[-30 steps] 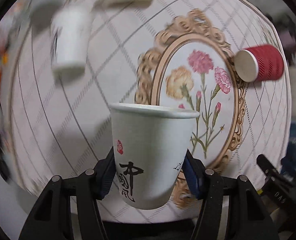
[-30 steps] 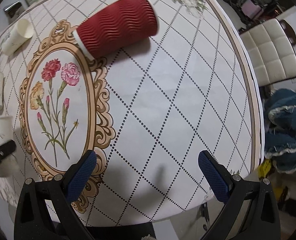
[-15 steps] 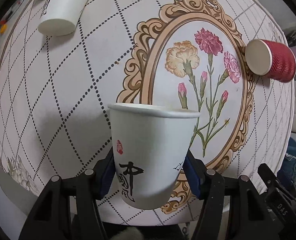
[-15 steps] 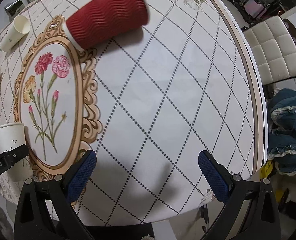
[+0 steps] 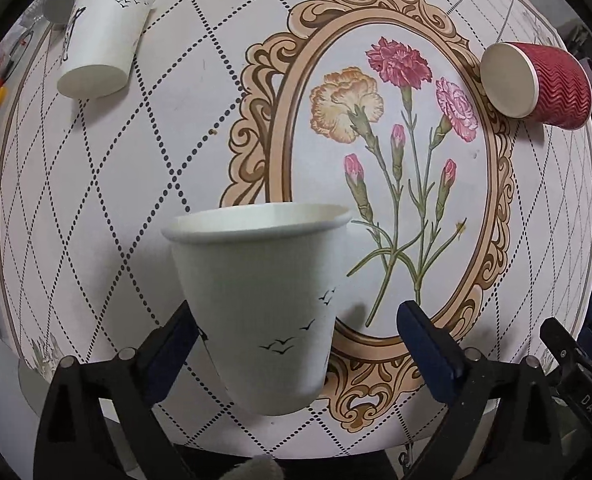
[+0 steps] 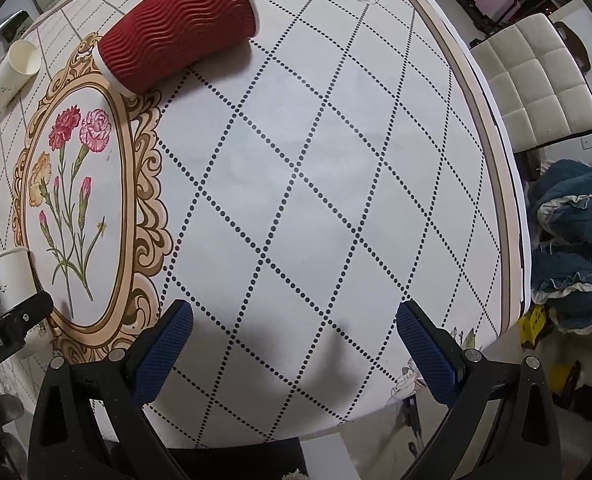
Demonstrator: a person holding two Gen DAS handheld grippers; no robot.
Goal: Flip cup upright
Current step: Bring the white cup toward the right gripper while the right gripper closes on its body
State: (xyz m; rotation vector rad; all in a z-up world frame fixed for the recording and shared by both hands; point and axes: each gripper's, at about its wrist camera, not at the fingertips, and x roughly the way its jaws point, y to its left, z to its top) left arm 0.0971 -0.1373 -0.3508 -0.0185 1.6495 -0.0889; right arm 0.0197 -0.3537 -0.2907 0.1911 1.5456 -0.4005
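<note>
A white paper cup (image 5: 260,304) with small black birds stands upright, mouth up, on the table's near edge. My left gripper (image 5: 296,352) is open around it; the left pad is beside the cup, the right pad (image 5: 428,356) stands clear of it. The same cup shows at the left edge of the right wrist view (image 6: 6,280). My right gripper (image 6: 296,352) is open and empty above the tablecloth. A red ribbed cup (image 6: 176,28) lies on its side, also seen in the left wrist view (image 5: 544,84).
A second white cup (image 5: 104,36) lies on its side at the far left. Another pale cup (image 6: 14,68) lies far left in the right wrist view. A white chair (image 6: 536,84) and blue cloth (image 6: 576,240) sit beyond the table's right edge (image 6: 508,200).
My left gripper has opened and let go of the white cup, which now stands on the table, turned so the birds face me. The right gripper has shifted slightly.
</note>
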